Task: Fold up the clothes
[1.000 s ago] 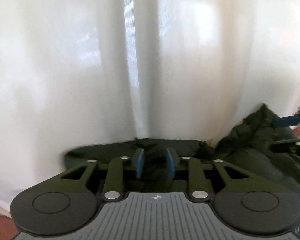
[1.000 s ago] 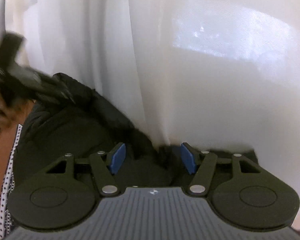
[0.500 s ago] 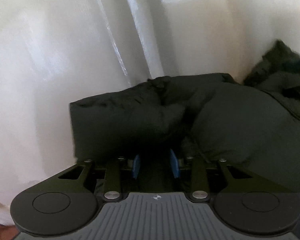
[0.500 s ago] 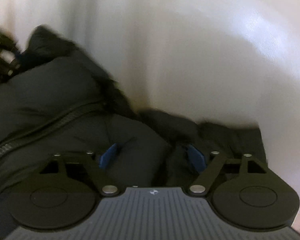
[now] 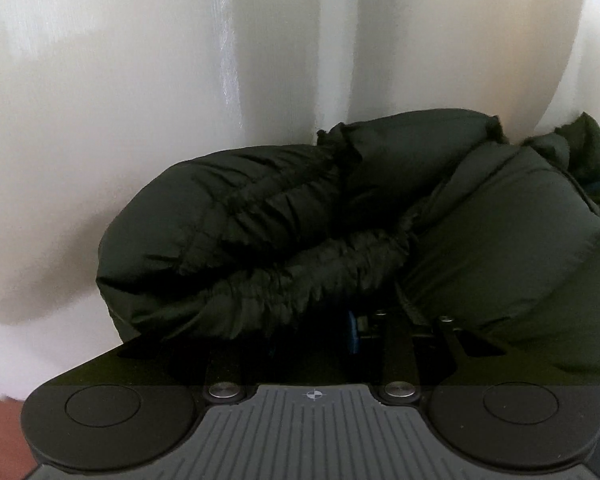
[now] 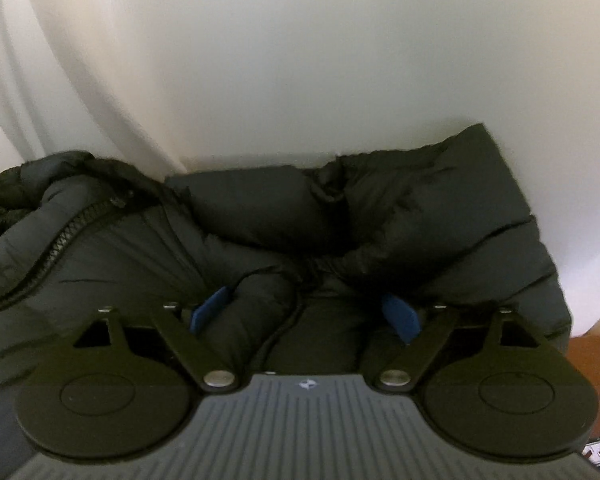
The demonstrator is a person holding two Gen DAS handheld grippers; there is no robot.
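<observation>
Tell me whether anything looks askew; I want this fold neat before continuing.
Yes. The dark puffy quilted jacket lies bunched in lumpy rolls against the white curtain rather than flat, and its black zipper edge runs crooked along the left of the right wrist view.

The right gripper (image 6: 306,314) stands with its jaws wide, having just been opening; its blue pads (image 6: 210,307) sit either side of a puffy fold of the dark quilted jacket (image 6: 420,216), which bulges between them, seemingly unclamped. The jacket lies bunched on a white sheet (image 6: 300,60), its zipper (image 6: 56,248) running diagonally at the left. At the lower right corner, a strip of reddish-brown floor (image 6: 596,356) shows past the sheet's edge.
</observation>
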